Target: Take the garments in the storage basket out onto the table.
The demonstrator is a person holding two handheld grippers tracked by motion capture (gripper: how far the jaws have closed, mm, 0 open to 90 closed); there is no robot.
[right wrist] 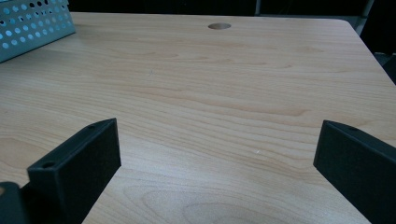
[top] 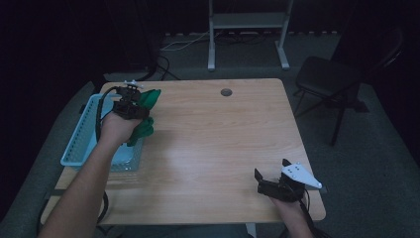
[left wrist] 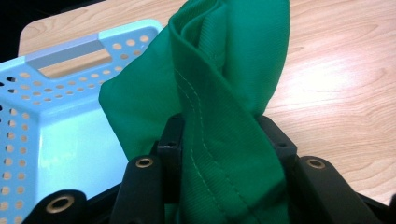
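Note:
A green cloth (top: 146, 111) hangs bunched over the right wall of a light blue perforated basket (top: 84, 134) at the table's left side. My left gripper (top: 132, 99) is shut on that green cloth (left wrist: 224, 121), whose stitched fold runs up between the two black jaws. Under and to the left of the cloth lies the basket's pale floor (left wrist: 60, 140). Near the table's front right corner my right gripper (top: 272, 171) stands open, its jaws wide apart over bare wood (right wrist: 215, 135) with nothing between them.
The wooden table (top: 213, 144) has a round cable hole (top: 226, 92) near its far edge, the same hole (right wrist: 219, 26) lying ahead of the right gripper. A black chair (top: 329, 82) stands off the far right corner. A white stand frame (top: 247, 29) rises behind the table.

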